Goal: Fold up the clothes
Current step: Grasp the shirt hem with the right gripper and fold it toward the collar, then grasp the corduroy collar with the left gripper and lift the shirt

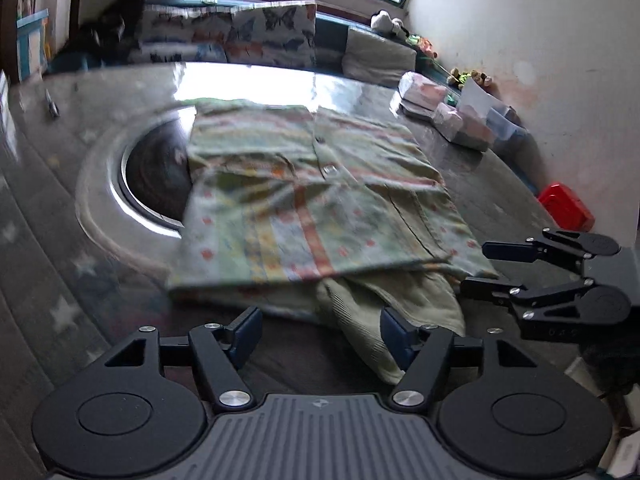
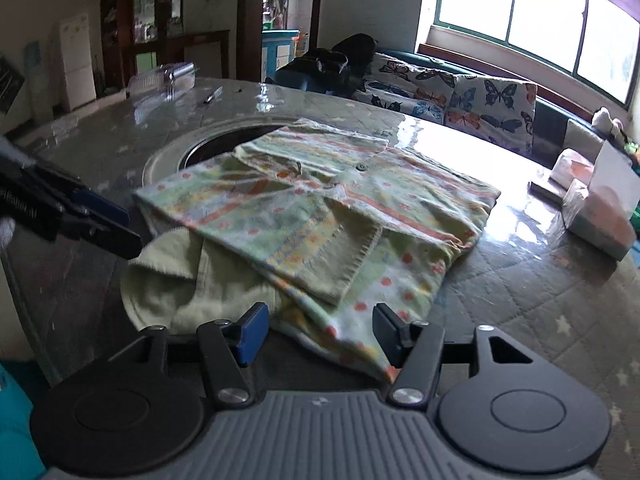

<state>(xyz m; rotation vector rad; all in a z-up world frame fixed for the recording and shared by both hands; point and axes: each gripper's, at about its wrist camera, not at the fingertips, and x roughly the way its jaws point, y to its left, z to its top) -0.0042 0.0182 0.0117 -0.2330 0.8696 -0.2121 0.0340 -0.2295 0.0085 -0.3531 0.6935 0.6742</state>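
Note:
A pale green shirt (image 1: 304,200) with orange stripes, dots and buttons lies partly folded on the glossy grey table (image 1: 100,120). One patterned flap is turned over its middle, and a plain green lining part (image 1: 360,320) sticks out at the near edge. My left gripper (image 1: 320,334) is open at that near edge, the lining lying loose between its fingers. In the right wrist view the shirt (image 2: 320,200) shows the same fold. There my right gripper (image 2: 320,332) is open over the shirt's near hem. The right gripper (image 1: 484,268) also shows open beside the shirt's corner, and the left gripper (image 2: 116,224) at the left.
A round dark recess (image 1: 152,168) with a metal rim sits in the table, half under the shirt. Tissue packs and boxes (image 1: 452,116) stand at the table's far right, with a red box (image 1: 564,206) beyond the edge. A pen (image 2: 212,94) lies far off. A butterfly-print sofa (image 2: 460,92) runs behind.

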